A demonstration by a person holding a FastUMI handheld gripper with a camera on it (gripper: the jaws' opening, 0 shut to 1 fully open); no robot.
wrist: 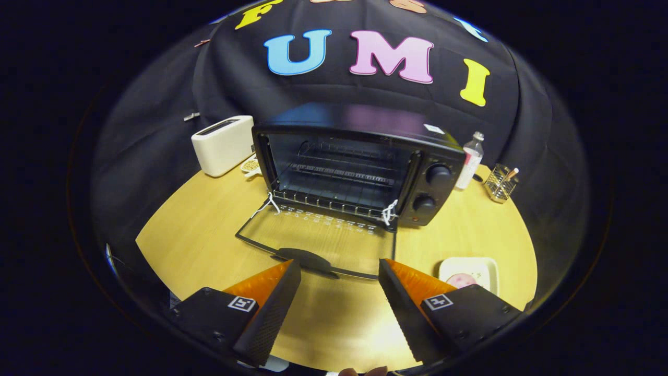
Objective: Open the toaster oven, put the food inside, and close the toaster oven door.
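Note:
A black toaster oven [360,162] stands at the back of the round wooden table [198,230]. Its glass door [318,243] lies folded down flat, the dark handle [305,259] just ahead of my fingers. Inside, the wire rack [339,177] is bare. A pale square plate [472,271] with a pink piece of food [462,280] sits right of the door, partly behind my right finger [404,303]. My gripper [339,271] is open above the table with nothing between its fingers.
A white toaster [223,144] stands left of the oven with a small dish [251,166] beside it. Right of the oven are a clear bottle [470,159] and a wire holder [501,183].

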